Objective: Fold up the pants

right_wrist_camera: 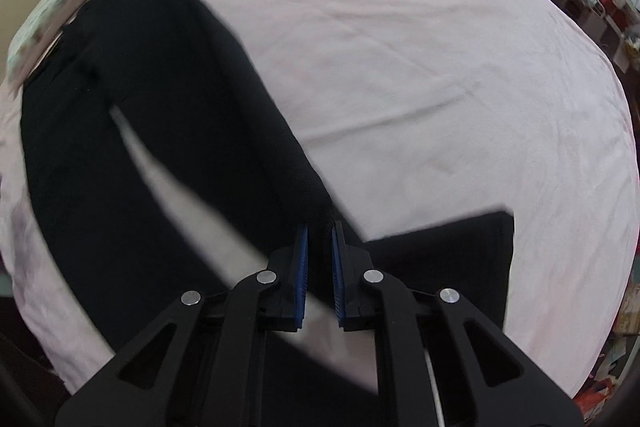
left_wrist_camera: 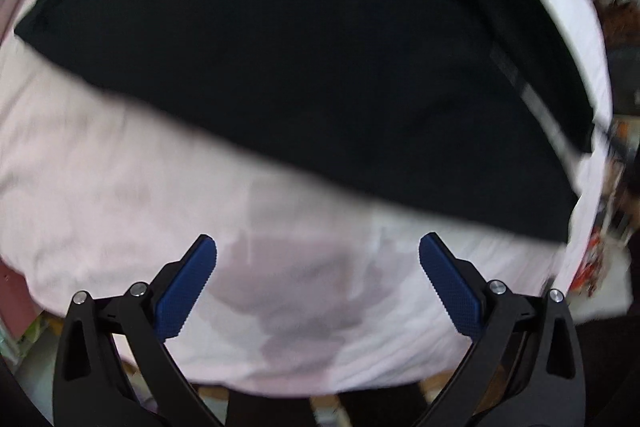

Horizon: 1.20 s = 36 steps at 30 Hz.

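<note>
While the right gripper has its fingers clamped on a pinch of black cloth near the end of one leg, the left gripper hangs with its fingers wide apart and nothing between them, over bare pink sheet at the bottom of its frame. The pants lie on the bed, running from the upper left of the right view down to the lower centre, the two legs parted by a wedge of sheet; a flat end of black cloth shows at lower right. In the left view the pants fill the upper half as one dark sheet.

The step looks like carrying the held leg across onto the other. To do it well, lift only enough for the cloth to clear the bed, keep the pull even so the leg does not twist, and lay edge on edge. The free gripper would best take the waist end or pin the resting leg; blur hides the seams, so aim by the outline.
</note>
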Each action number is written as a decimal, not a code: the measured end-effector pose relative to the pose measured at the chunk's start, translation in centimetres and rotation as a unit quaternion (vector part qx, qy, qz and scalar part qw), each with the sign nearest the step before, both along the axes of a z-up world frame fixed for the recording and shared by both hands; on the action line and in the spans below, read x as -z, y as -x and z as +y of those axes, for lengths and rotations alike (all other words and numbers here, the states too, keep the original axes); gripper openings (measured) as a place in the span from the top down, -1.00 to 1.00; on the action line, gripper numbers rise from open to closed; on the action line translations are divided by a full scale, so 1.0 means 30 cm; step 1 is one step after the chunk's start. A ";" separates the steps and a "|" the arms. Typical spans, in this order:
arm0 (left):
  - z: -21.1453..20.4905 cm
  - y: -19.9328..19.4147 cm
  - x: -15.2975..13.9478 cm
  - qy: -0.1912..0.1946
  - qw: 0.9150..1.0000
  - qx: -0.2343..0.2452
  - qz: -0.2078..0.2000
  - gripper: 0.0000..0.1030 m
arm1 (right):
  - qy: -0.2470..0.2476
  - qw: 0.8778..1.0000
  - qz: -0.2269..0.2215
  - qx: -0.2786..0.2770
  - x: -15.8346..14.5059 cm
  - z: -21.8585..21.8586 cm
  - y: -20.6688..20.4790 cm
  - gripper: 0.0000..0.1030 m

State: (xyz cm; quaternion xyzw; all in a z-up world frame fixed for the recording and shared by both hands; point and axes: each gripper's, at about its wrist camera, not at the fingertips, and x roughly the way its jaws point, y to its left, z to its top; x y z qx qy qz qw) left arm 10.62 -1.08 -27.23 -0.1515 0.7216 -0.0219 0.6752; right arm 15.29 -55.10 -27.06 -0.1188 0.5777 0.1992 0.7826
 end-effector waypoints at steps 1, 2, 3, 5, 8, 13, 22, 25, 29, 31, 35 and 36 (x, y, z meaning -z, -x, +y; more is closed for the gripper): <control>0.006 -0.037 -0.023 0.002 1.000 -0.007 -0.015 -0.96 | 0.001 1.000 0.004 -0.005 -0.002 0.023 0.017 0.78; 0.013 -0.072 -0.043 0.005 0.999 -0.012 -0.030 -0.96 | 0.006 1.000 0.006 -0.015 0.000 0.049 0.043 0.78; 0.022 -0.121 -0.069 0.009 0.999 -0.018 -0.049 -0.96 | 0.008 1.000 0.009 -0.025 -0.009 0.064 0.085 0.78; 0.037 -0.222 -0.110 0.016 0.996 -0.026 -0.079 -0.96 | 0.009 0.999 0.014 -0.046 -0.024 0.114 0.167 0.78; 0.045 -0.355 -0.144 0.019 0.994 -0.035 -0.103 -0.96 | 0.008 0.998 0.020 -0.060 -0.036 0.176 0.264 0.78; 0.100 -0.648 -0.183 0.031 0.988 -0.066 -0.135 -0.96 | 0.010 0.998 0.026 -0.049 -0.027 0.200 0.344 0.78; 0.310 -1.039 -0.006 0.102 0.966 -0.231 -0.057 -0.80 | 0.020 0.999 0.025 -0.031 0.033 0.228 0.313 0.78; 0.348 -1.099 0.081 0.112 0.953 -0.280 -0.030 -0.61 | 0.023 0.999 0.026 -0.026 0.055 0.238 0.315 0.78; 0.306 -1.178 0.092 0.111 0.959 -0.255 -0.056 -0.60 | 0.027 0.999 0.030 -0.027 0.105 0.282 0.292 0.78; 0.288 -1.214 0.089 0.115 0.960 -0.246 -0.069 -0.54 | 0.026 0.999 0.034 -0.025 0.103 0.297 0.285 0.78; 0.272 -1.267 0.116 0.117 0.960 -0.245 -0.071 -0.30 | 0.025 0.999 0.041 -0.025 0.112 0.309 0.280 0.78; 0.269 -1.279 0.135 0.110 0.962 -0.244 -0.060 -0.18 | 0.024 0.999 0.042 -0.025 0.113 0.310 0.276 0.78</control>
